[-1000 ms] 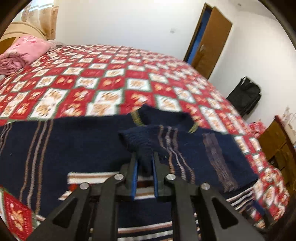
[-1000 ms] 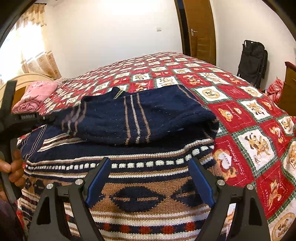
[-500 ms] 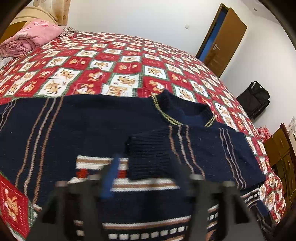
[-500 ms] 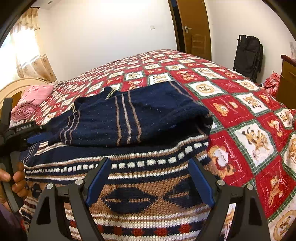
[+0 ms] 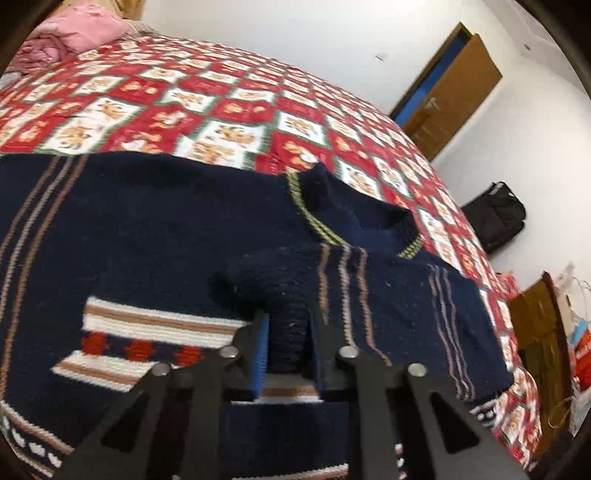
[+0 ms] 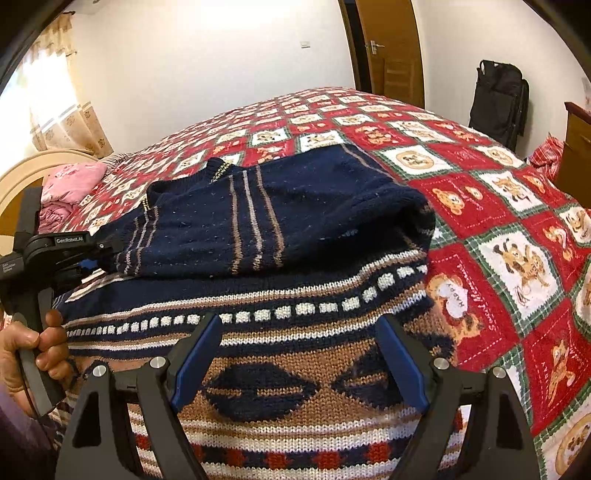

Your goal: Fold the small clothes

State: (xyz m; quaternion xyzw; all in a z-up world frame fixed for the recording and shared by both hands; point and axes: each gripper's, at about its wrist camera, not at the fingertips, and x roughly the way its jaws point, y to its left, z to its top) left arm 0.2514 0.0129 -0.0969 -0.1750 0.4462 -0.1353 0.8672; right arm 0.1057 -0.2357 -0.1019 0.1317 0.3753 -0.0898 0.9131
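Note:
A navy knit sweater (image 5: 155,229) with brown, white and red bands lies spread on the bed. One sleeve (image 5: 369,295) is folded across the chest. My left gripper (image 5: 288,343) is shut on the ribbed cuff (image 5: 284,306) of that sleeve. In the right wrist view the sweater (image 6: 288,354) fills the foreground, with the folded sleeve (image 6: 280,218) on top. My right gripper (image 6: 299,354) is open and empty above the patterned hem. The left gripper (image 6: 88,247) shows at the left, held by a hand (image 6: 33,347).
The bed has a red and white patchwork quilt (image 6: 498,236). A pink bundle (image 5: 74,33) lies by the headboard. A wooden door (image 5: 450,88), a black bag (image 5: 495,214) and a wooden cabinet (image 5: 539,332) stand beyond the bed.
My left gripper opened and let the cuff go half a second ago, and is now shut on the cuff again. The right gripper has stayed open over the hem.

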